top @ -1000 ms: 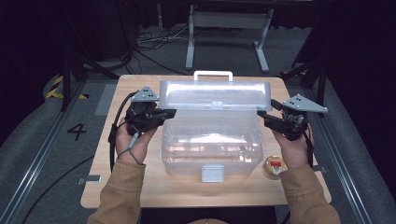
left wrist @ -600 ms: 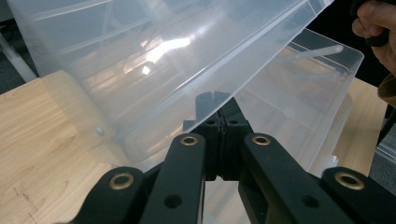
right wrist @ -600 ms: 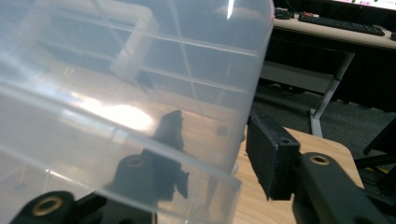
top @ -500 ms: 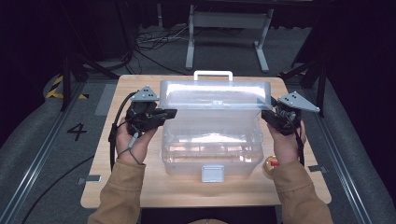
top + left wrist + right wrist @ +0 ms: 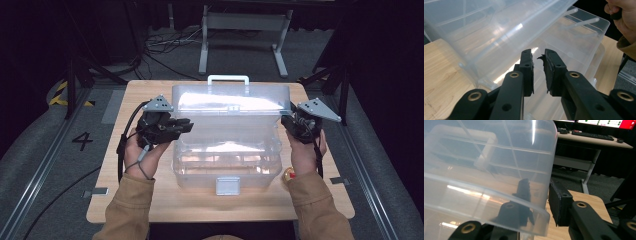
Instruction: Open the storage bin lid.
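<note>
I had the clear plastic box (image 5: 227,155) sitting mid-table, its hinged lid (image 5: 230,97) tipped up toward twelve o'clock with the white handle (image 5: 228,78) at the far edge. My left gripper (image 5: 184,125) stood at the box's nine o'clock side; its jaws had just been opening, and in the left gripper view (image 5: 538,67) they stood a narrow gap apart with nothing between the pads, so the lid was no longer pinched on that side. My right gripper (image 5: 289,121) was at the three o'clock end of the lid, jaws just closing. In the right gripper view (image 5: 537,195) the lid's end wall (image 5: 544,170) ran between the two jaws, one seen through the plastic and the other outside it, but I could not tell whether the pads already pressed on it.

What worried me was the lid resting on one corner alone. If the right pads had not bitten, it could drop shut or swing back, possibly striking the left jaws. If they had, a one-sided pull could twist the thin plastic or drag the box toward the small red-and-yellow object (image 5: 288,174) at its four o'clock, near the table (image 5: 150,205) edge.
</note>
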Demonstrator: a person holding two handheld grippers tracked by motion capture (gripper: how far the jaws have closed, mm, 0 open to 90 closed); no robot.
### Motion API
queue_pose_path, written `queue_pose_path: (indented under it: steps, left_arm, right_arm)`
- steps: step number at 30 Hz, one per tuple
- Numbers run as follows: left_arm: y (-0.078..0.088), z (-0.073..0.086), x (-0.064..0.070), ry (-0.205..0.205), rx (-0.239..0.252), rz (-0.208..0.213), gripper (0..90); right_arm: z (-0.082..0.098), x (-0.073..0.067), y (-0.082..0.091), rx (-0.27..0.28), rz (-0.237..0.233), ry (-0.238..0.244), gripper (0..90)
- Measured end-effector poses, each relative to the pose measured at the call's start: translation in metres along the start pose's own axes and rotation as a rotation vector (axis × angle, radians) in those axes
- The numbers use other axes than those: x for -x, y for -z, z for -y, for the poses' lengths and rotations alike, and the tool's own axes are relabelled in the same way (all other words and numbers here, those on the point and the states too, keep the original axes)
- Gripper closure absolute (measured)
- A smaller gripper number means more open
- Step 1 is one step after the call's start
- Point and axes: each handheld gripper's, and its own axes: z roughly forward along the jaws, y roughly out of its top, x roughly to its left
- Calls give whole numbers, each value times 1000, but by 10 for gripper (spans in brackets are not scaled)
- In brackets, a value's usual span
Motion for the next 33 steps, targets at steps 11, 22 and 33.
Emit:
queue_pose_path:
  steps: [11, 22, 33]
  left_arm:
    - [8, 9, 0, 16, -14, -7, 758]
    - [17, 15, 5, 3, -35, 41, 734]
    - [19, 30, 22, -78, -123, 125, 718]
  right_arm:
    - [-9, 6, -7, 17, -6, -76, 784]
    - [-20, 10, -18, 7, 0, -81, 788]
    - [-27, 11, -26, -2, 16, -70, 789]
